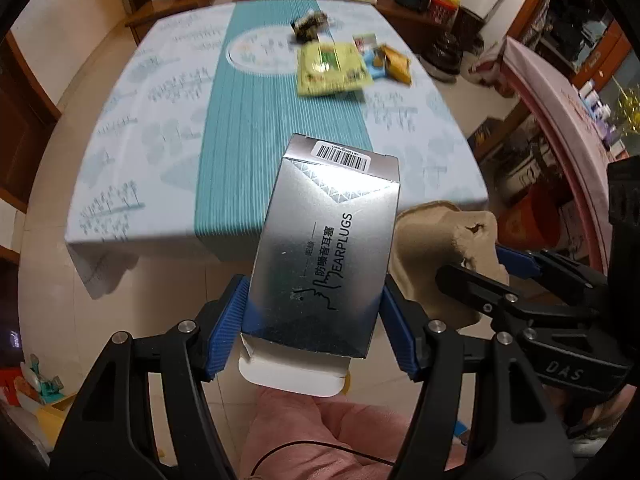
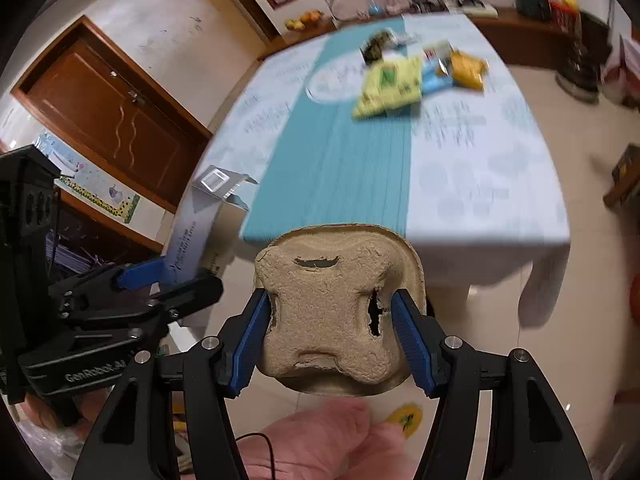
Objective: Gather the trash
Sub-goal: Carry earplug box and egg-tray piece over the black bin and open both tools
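Left gripper (image 1: 316, 312) jaws clamp the earplugs box (image 1: 324, 248) — long axis pointing tableward — right gripper (image 2: 332, 336) jaws pinch pulp tray (image 2: 328, 312).

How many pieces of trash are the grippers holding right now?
2. The silver earplugs box is clamped in the left gripper, and the brown pulp cup carrier is clamped in the right gripper. More wrappers lie on the table.
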Demonstrator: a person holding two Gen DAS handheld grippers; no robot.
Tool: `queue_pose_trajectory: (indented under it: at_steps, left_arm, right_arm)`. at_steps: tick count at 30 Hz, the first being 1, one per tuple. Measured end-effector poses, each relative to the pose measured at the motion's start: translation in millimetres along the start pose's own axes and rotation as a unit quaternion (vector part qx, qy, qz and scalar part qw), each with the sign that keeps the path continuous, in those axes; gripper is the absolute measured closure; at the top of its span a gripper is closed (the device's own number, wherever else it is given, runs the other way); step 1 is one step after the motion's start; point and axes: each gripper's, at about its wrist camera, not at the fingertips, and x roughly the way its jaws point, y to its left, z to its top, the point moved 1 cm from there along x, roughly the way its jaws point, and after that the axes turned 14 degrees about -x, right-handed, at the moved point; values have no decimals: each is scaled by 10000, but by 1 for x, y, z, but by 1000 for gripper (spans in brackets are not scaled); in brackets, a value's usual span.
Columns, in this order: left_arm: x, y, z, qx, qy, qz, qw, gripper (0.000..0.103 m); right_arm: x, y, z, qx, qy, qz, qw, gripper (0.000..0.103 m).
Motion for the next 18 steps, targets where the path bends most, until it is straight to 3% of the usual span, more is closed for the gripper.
queue_pose_trajectory:
  at_steps: [6,18]
  left_arm:
    - [47,15,-20,54,366,61,9993,41]
    - [206,44,-70,379,884,124,9953,40]
  right_arm:
    - [57,-21,-47,486,370,53,9981,41]
    - [217,-56,-122,822,973,-305,9914,40]
